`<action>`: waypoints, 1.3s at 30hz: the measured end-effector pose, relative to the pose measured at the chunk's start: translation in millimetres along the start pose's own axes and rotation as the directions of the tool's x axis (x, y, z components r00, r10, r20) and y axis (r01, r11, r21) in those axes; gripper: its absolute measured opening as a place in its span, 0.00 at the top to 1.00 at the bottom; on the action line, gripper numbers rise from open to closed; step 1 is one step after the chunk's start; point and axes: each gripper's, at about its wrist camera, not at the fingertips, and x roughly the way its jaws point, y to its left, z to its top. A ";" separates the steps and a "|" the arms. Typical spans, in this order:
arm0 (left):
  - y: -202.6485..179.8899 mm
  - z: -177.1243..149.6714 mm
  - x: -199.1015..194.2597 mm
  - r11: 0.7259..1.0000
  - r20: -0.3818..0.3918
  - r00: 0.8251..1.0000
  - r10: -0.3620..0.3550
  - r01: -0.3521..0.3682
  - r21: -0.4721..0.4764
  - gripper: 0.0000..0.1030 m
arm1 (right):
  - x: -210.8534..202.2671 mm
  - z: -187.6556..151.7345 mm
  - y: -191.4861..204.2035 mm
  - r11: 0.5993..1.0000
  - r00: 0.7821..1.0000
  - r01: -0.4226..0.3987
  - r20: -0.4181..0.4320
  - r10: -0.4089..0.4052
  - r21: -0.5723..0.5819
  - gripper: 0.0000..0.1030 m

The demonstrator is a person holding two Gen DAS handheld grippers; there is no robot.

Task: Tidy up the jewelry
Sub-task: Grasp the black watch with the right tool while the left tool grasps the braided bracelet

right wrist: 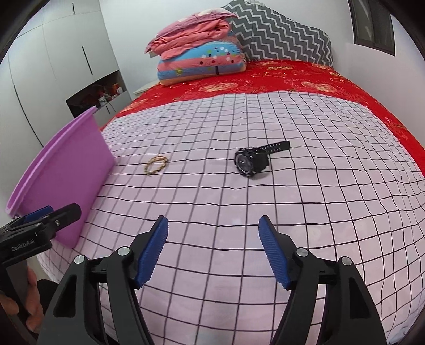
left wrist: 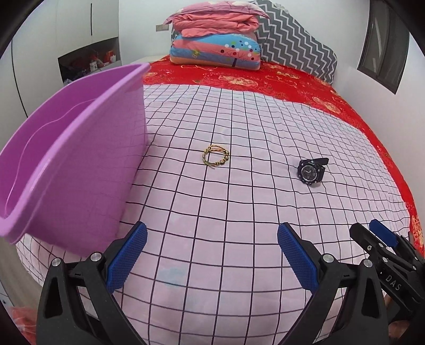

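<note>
I see a bed [left wrist: 239,238] covered near me with a pink checked sheet [right wrist: 239,201], and beyond it a red patterned sheet [left wrist: 292,79]. Two pieces of jewelry lie on the checked sheet, well apart from each other. The gold bracelet [left wrist: 215,155] lies flat near the middle of the left view, its loops partly overlapping. The black watch [right wrist: 251,160] lies to the right of it, face turned toward me and one strap stretched out behind it on the right.

A purple tub [left wrist: 79,164] stands on the left edge of the bed, its near wall close to my left gripper [left wrist: 212,257]; the bracelet is between the tub and the watch, nearer the tub.

My left gripper hangs over the checked sheet, jaws wide with nothing between them. My right gripper [right wrist: 213,249] hangs over the sheet too, jaws wide apart and empty, with the watch ahead of them and slightly right. Each gripper shows at the edge of the other's view, side by side. In the right view a hand [right wrist: 18,305] grips the left gripper's handle at the lower left.

At the head of the bed a folded pink quilt [left wrist: 215,18] sits on a striped pillow [left wrist: 215,51], with a grey zigzag pillow [left wrist: 297,45] behind.
</note>
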 end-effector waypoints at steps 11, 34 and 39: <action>1.2 16.3 75.5 0.999 -0.061 0.998 0.009 -0.012 -0.052 0.06 | 71.5 12.7 -35.9 0.998 0.997 0.041 -0.066 -0.039 0.038 0.34; -16.8 67.1 209.1 0.998 -0.107 0.993 0.058 -0.057 0.012 0.06 | 191.0 69.5 -59.6 0.992 0.993 0.090 -0.084 -0.082 0.089 0.34; -13.9 74.3 222.8 0.998 -0.100 0.993 0.068 -0.068 0.002 0.06 | 199.9 74.2 -55.8 0.991 0.989 0.126 -0.083 -0.121 0.047 0.32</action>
